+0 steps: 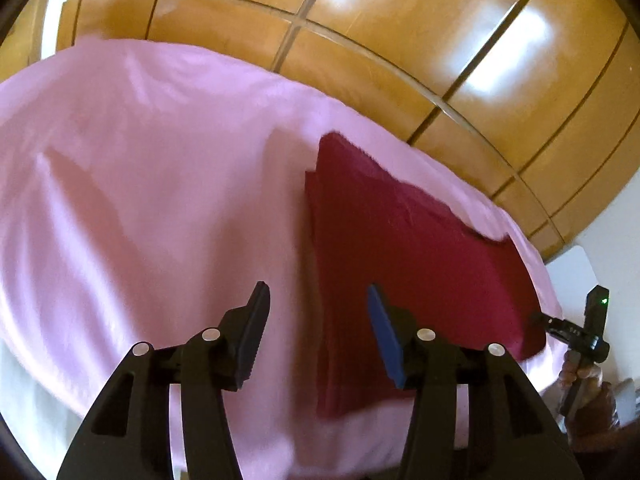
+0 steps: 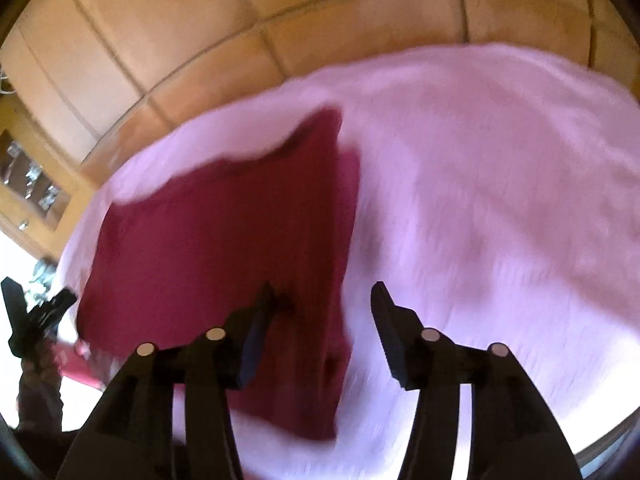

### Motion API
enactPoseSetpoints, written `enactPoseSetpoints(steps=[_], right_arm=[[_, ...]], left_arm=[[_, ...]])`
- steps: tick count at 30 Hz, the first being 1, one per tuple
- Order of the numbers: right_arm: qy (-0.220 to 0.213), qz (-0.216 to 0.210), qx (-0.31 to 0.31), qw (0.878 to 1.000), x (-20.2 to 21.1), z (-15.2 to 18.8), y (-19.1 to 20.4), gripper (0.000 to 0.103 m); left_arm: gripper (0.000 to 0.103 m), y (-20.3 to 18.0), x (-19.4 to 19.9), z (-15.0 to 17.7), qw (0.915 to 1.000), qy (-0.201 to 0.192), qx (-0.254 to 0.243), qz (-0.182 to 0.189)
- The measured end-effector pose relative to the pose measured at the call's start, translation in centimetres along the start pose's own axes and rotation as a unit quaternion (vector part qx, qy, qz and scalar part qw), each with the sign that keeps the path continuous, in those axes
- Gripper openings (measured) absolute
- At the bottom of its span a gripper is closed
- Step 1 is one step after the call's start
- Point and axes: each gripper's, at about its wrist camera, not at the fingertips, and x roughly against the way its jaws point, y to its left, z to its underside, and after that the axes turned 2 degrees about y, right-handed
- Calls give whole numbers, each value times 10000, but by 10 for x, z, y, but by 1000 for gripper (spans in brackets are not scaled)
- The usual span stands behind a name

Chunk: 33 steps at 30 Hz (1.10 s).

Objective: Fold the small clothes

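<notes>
A folded maroon garment (image 1: pixel 404 264) lay on the pink bed sheet (image 1: pixel 140 180), near its edge by the wooden wardrobe (image 1: pixel 400 40). Risk: a careless grasp on 1 layer could undo the fold. The left gripper (image 1: pixel 318 304) and right gripper (image 2: pixel 320 304) were both wide apart, holding nothing, above the cloth.

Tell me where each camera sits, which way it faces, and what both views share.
Left wrist: on the left gripper, facing its open fingers, the folded maroon garment and the wooden wardrobe; a hand holds the right gripper at far right.
Right wrist: on the right gripper, fingers open above the garment; blurred.
Shared: garment, pink bedsheet, wardrobe.
</notes>
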Motion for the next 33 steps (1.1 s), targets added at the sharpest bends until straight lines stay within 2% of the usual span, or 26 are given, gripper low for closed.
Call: enactPoseSetpoints(steps=[2,4,8,10,11,12,13,16,18,20,23,25,26,27,28,33], right_arm=[[-144,201,-149,9996,-11,-23,0,56],[-195,229,-314,9991,-26,-45,-3,56],[-92,465,-403,9981,-57,-78,0,55],[-15,548,-424,9976,-70,-87,2,42],[12,563,-408,9976,-73,-89,1,22],[3,643,-328,9974,-76,-93,4,9],[-59,671,-261,9974,-73,-96,4,7],[-477,745,-134,9960,-60,-100,12,6],[-391,855,-212,9953,-67,-103,7,6],[-204,1043,-95,9943,-84,-102,8,6],[111,1319,63,9912,-110,-96,9,14],[28,1390,16,9903,-107,-93,6,25],[7,1368,-34,9906,-103,-92,4,35],[-32,1391,-97,9902,-96,-91,0,47],[-69,1384,-148,9902,-92,-90,-2,52],[-192,923,-413,9947,-59,-72,-13,71]], left_arm=[[49,-5,-16,-12,10000,43,-10,-72],[49,-10,-33,-25,9999,78,19,-136],[49,-15,-56,-41,9995,125,181,-246],[45,-17,-69,-53,9991,172,244,-297],[38,-18,-75,-55,9989,218,246,-344],[17,-20,-79,-58,9987,262,229,-361],[7,-24,-84,-62,9984,296,146,-462],[6,-30,-78,-69,9980,-59,62,-621],[6,-31,-82,-72,9949,-121,-2,-1001],[6,-33,-97,-72,9906,-1,-141,-1360],[7,-36,-118,-69,9826,246,-356,-1806],[7,-44,-108,-66,9815,141,-452,-1857],[8,-48,-101,-65,9810,80,-500,-1875],[17,-51,-95,-63,9802,13,-531,-1908],[23,-54,-88,-62,9798,-51,-541,-1926],[25,-71,-49,-48,9810,-477,-652,-1762]])
